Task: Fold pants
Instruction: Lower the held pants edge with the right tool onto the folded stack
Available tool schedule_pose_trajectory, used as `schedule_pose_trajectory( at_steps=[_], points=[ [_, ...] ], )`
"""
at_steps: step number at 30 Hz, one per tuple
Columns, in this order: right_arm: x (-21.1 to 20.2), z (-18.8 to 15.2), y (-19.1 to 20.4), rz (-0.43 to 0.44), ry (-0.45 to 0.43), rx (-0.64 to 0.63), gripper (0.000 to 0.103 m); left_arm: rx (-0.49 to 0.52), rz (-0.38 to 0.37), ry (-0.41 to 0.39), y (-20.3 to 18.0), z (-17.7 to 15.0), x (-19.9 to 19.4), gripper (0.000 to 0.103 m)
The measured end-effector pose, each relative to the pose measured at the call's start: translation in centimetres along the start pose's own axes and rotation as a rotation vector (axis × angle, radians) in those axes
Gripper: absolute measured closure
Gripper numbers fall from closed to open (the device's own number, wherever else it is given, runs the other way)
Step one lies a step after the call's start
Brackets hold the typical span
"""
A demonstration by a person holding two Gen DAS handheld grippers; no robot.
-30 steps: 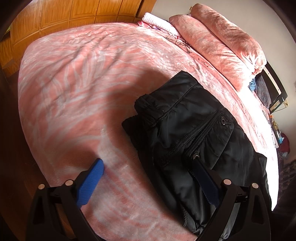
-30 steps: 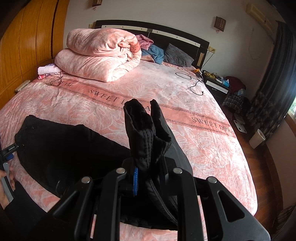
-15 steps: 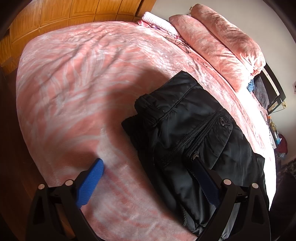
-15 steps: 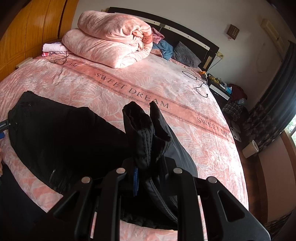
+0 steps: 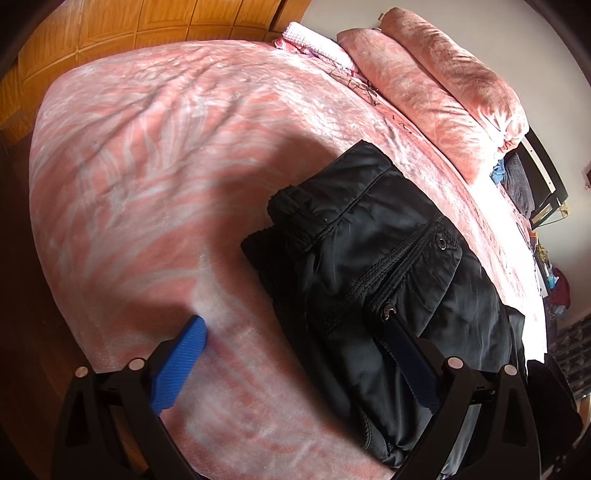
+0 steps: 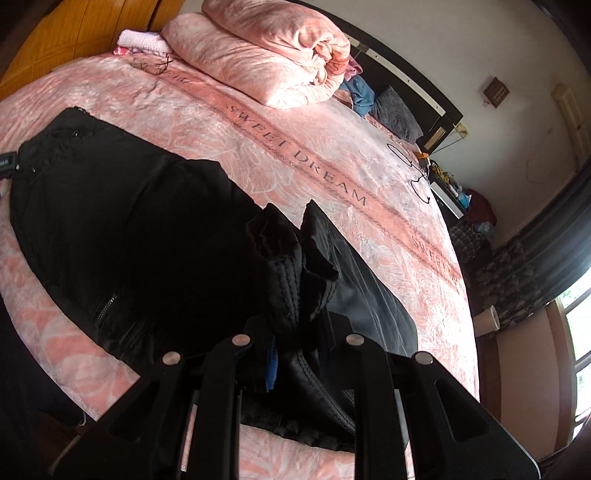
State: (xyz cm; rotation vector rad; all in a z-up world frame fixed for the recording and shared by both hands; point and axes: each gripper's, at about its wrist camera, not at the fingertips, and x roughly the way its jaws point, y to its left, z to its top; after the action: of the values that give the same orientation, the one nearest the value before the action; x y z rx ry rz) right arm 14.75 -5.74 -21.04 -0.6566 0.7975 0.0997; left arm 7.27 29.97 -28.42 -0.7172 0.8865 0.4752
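Observation:
Black pants lie on the pink bed, waistband toward the left end. My left gripper is open, its blue pads spread wide over the pants' near edge at the waist; one pad is over the blanket, the other over the pocket. In the right wrist view the pants stretch across the bed. My right gripper is shut on the bunched leg hems, holding them lifted above the legs.
A pink blanket covers the bed. A folded pink duvet lies by the dark headboard. Pillows, a cable, a wooden wardrobe, a nightstand and curtains stand around. The bed's near edge drops to the floor.
My right gripper has carried the leg hems leftward over the pants, toward the waist. My left gripper has stayed open and nearly still.

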Motion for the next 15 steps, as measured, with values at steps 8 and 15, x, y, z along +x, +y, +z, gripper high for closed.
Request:
schedule_pose_trajectory(
  at_steps=[8, 15],
  points=[
    [1.6, -1.5, 4.6, -0.103, -0.007, -0.168, 0.087, -0.020, -0.021, 0.000, 0.2, 0.0, -0.1, 0.005],
    [3.3, -3.0, 8.5, -0.136, 0.008, -0.270, 0.086, -0.021, -0.031, -0.001, 0.2, 0.2, 0.0, 0.005]
  ],
)
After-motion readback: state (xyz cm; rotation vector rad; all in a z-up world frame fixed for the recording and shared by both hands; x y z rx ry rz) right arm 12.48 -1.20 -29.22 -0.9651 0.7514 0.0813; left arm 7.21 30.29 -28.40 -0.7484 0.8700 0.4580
